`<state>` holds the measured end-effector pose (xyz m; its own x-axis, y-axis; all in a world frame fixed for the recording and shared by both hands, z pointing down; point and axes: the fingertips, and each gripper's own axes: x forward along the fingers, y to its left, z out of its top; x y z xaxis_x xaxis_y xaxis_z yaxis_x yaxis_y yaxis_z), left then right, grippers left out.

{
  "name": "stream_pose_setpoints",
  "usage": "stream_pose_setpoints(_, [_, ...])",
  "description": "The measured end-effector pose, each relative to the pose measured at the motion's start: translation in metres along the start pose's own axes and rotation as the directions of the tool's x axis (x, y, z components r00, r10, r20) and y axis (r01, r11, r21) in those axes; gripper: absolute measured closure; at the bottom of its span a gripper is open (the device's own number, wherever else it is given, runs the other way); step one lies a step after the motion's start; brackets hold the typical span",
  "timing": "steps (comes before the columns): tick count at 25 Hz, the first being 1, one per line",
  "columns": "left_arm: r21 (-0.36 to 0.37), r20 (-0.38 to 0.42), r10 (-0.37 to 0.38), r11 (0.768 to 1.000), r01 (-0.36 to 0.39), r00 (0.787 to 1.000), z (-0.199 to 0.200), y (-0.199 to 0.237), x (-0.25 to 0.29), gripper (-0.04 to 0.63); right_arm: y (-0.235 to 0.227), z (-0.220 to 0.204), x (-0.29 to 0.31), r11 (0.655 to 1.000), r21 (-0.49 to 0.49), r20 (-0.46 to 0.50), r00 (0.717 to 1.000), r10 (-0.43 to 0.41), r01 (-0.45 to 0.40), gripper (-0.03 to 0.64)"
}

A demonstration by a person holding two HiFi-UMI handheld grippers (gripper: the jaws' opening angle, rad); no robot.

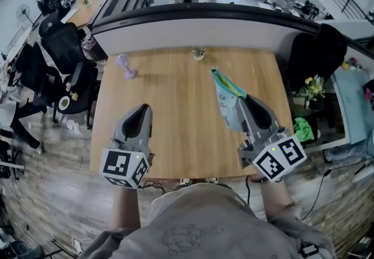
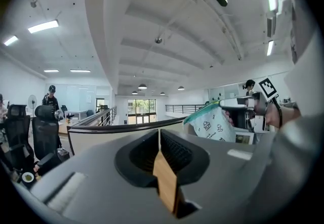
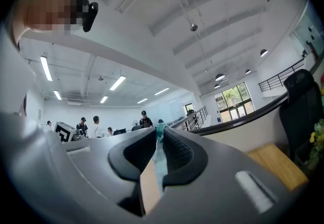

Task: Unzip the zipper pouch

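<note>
**Head view.** Looks down on both grippers over the near half of a wooden table (image 1: 175, 147). Places the left gripper (image 1: 142, 110) at the near left, tips drawn to a point and well apart from the pouch (image 1: 224, 89). Places the right gripper (image 1: 244, 102) at the right, pinching the near end of the pouch and holding it out ahead of its tips above the table. Alone takes in a purple dumbbell (image 1: 125, 68) at the table's far left and a small ornament (image 1: 198, 53) at its far edge, both apart from the pouch.

**Left gripper view.** Confirms jaws pressed together with nothing between them. Catches the pouch (image 2: 212, 124) broadside at the right: white with small printed drawings and a teal strip along the top, gripped at its far side by the right gripper.

**Right gripper view.** Gives only a thin teal-and-white edge of the pouch (image 3: 158, 160), clamped between the pads, with none of the print. Adds people (image 3: 96, 126) standing in the background.
</note>
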<state>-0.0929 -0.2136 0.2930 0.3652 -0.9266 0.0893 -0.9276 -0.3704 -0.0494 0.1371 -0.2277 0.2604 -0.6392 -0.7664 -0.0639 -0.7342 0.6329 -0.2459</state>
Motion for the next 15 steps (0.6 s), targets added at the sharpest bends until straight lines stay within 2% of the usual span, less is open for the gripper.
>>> stream_pose_setpoints(3, [-0.01, -0.027, 0.0, 1.0, -0.001, 1.0, -0.014, -0.003, 0.0, 0.595, 0.0, -0.025, -0.002, 1.0, 0.005, -0.061, 0.998, -0.012, 0.013, 0.565])
stream_pose_setpoints(8, [-0.068, -0.076, 0.003, 0.998, -0.008, 0.997, -0.038, -0.004, -0.006, 0.595, 0.001, -0.054, -0.004, 0.999, 0.039, -0.12, 0.993, -0.016, 0.021, 0.565])
stream_pose_setpoints(15, [-0.048, -0.113, 0.008, 0.999, -0.013, 0.994, -0.05, -0.007, -0.01, 0.595, 0.008, -0.061, -0.004, 0.999, 0.035, -0.135, 0.991, -0.001, 0.006, 0.566])
